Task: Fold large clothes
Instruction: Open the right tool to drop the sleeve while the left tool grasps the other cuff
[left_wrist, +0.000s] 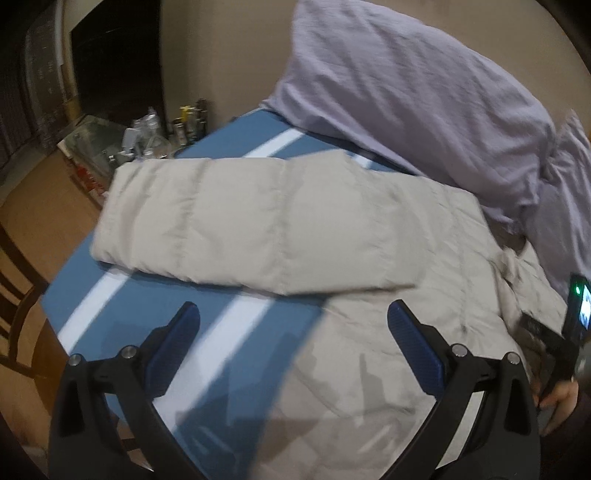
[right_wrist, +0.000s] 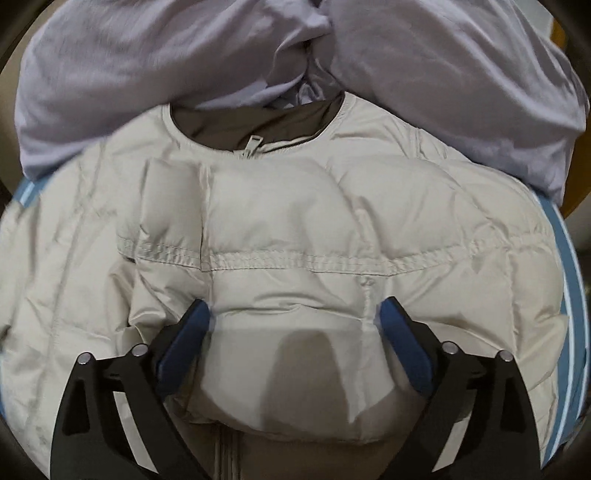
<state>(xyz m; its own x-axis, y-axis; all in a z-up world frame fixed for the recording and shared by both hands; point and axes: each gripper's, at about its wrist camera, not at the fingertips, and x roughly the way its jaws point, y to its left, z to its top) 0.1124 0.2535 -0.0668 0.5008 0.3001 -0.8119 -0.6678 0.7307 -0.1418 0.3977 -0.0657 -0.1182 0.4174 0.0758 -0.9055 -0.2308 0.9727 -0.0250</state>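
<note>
A beige puffer jacket (left_wrist: 280, 221) lies on a blue table cover with white stripes (left_wrist: 236, 325). One quilted sleeve stretches out to the left across the table. My left gripper (left_wrist: 293, 321) is open and empty, just above the table at the jacket's left edge. In the right wrist view the jacket (right_wrist: 295, 221) lies front up, with its zipper pull (right_wrist: 253, 142) at the collar. My right gripper (right_wrist: 293, 314) is open, its blue fingers (right_wrist: 402, 343) either side of a puffy fold on the jacket's chest, not closed on it.
A crumpled lavender garment (left_wrist: 424, 92) is heaped at the table's far side, behind the jacket's collar (right_wrist: 258, 55). Bottles and a glass box (left_wrist: 147, 136) stand past the table's far left corner. A wooden chair (left_wrist: 18, 295) stands at the left.
</note>
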